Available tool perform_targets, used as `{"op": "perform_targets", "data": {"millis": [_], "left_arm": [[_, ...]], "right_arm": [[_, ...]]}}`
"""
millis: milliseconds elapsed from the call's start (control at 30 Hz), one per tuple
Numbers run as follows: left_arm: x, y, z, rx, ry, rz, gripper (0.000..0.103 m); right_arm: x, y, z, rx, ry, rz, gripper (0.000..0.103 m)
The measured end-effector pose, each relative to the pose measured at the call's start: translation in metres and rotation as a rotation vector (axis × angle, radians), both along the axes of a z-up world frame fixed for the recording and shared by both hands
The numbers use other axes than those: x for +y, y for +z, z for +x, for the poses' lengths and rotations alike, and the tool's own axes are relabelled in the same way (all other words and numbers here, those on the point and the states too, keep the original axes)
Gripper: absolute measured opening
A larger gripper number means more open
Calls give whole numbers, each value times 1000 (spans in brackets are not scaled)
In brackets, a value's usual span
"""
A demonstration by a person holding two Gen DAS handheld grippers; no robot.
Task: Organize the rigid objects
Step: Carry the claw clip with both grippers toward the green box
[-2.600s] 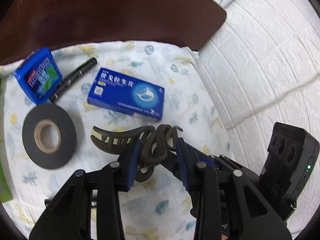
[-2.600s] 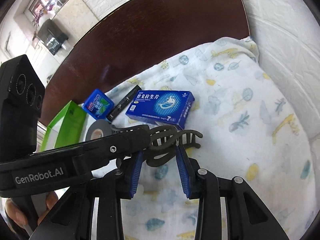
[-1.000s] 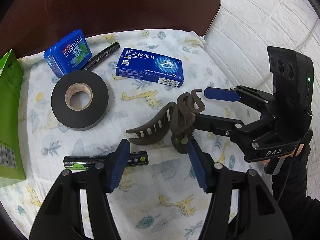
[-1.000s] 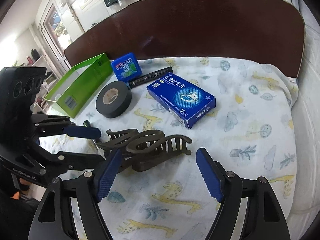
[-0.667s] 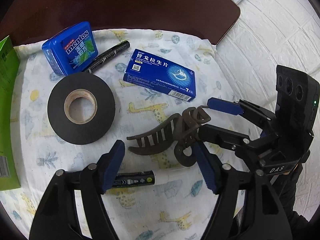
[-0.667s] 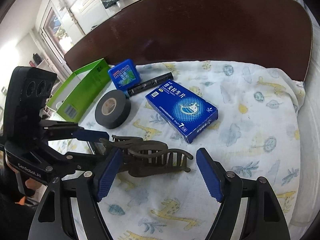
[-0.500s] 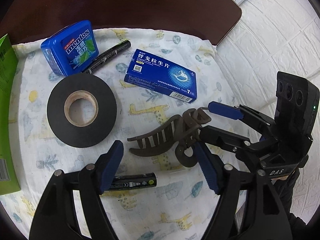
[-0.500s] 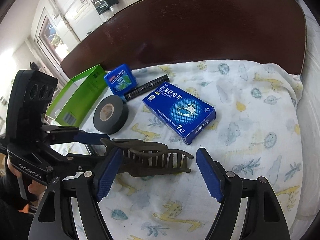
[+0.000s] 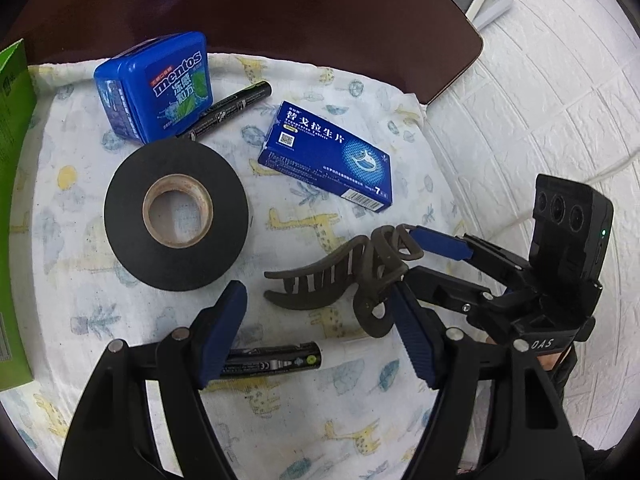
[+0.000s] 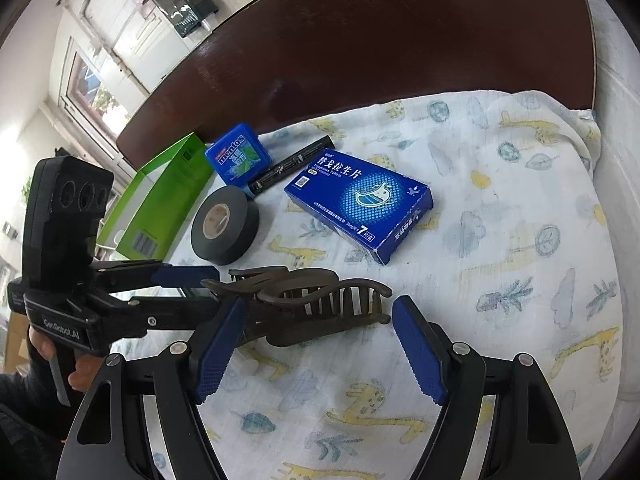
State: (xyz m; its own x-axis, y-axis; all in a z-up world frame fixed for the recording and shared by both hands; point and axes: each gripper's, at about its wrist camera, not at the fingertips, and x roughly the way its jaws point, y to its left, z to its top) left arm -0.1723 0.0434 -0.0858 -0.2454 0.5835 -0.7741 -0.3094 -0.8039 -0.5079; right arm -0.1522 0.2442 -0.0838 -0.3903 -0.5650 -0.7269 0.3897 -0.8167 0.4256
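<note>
— Where now, the dark brown plastic claw hair clip (image 9: 320, 284)?
— Lying on giraffe-print cloth (image 9: 360, 420), between both spread-apart tools: left tool (image 9: 320, 332), right tool (image 10: 316, 344). Gripped by neither.

Green box (image 9: 12, 216) cut off; battery (image 9: 276, 360) half hidden.

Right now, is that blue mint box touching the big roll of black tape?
Cannot tell. In the left wrist view the mint box overlaps the tape roll edge; the right wrist view shows them close, but no clear gap or contact.
</note>
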Motion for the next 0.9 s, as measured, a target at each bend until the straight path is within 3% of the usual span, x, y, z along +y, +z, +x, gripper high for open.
{"op": "perform_targets", "data": {"millis": [367, 700, 900], "left_arm": [[1, -8, -17, -88, 38, 83, 74], [5, 2, -11, -77, 0, 108, 74], [3, 4, -2, -71, -2, 66, 72]], "right_arm": [[13, -11, -16, -101, -41, -125, 78], [4, -6, -8, -150, -152, -76, 73], [-4, -6, 10, -176, -182, -54, 70]]}}
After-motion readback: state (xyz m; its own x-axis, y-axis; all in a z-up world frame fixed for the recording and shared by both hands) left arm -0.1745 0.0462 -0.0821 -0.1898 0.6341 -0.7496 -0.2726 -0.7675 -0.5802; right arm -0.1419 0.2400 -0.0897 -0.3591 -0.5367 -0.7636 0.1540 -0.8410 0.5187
